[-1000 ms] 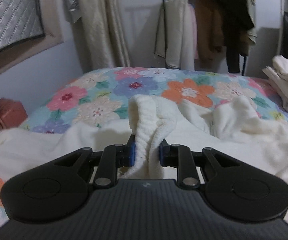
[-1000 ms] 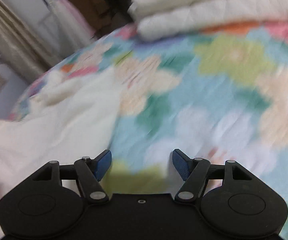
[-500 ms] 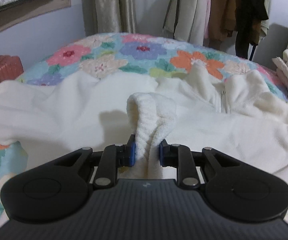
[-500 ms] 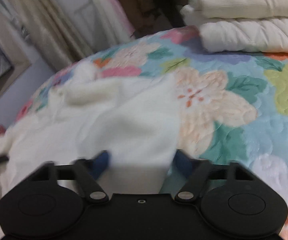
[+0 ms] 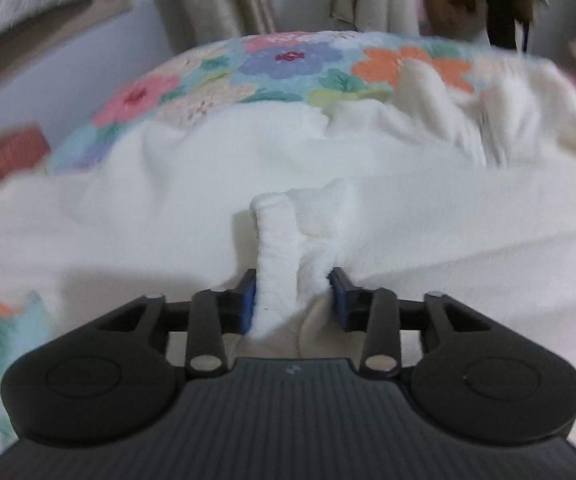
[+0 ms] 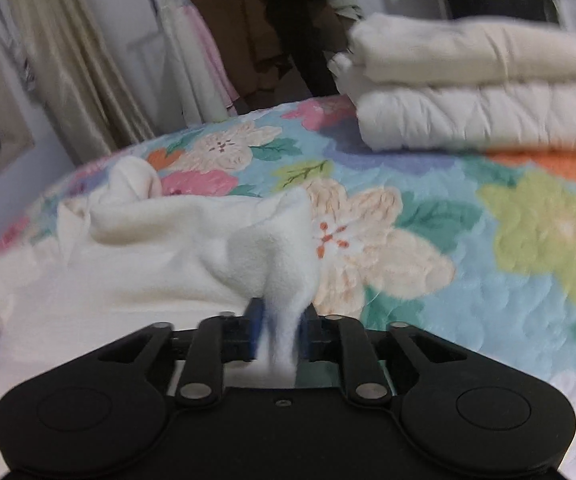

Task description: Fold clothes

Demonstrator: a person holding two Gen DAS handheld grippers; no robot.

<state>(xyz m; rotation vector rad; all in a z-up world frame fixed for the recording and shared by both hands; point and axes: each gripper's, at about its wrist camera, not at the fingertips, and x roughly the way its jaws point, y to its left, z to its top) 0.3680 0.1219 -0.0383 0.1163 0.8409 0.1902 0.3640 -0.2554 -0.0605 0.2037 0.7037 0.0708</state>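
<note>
cream fleece garment (image 5: 192, 200) is lying spread across the flowered bed (image 6: 467, 240), reaching toward its near edge. left gripper (image 5: 292, 300) is pinching a ribbed fold; right gripper (image 6: 279, 334) is clamping a corner. both should be lifting together, keeping the cloth taut, avoiding the folded stack (image 6: 475, 92).

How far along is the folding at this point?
Done: a folded cream stack sits on the floral quilt. In hand: the white fleece garment, pinched by the right gripper; ribbed fabric lies between the left gripper's wider-set jaws. Left: the garment lies rumpled, unfolded.
</note>
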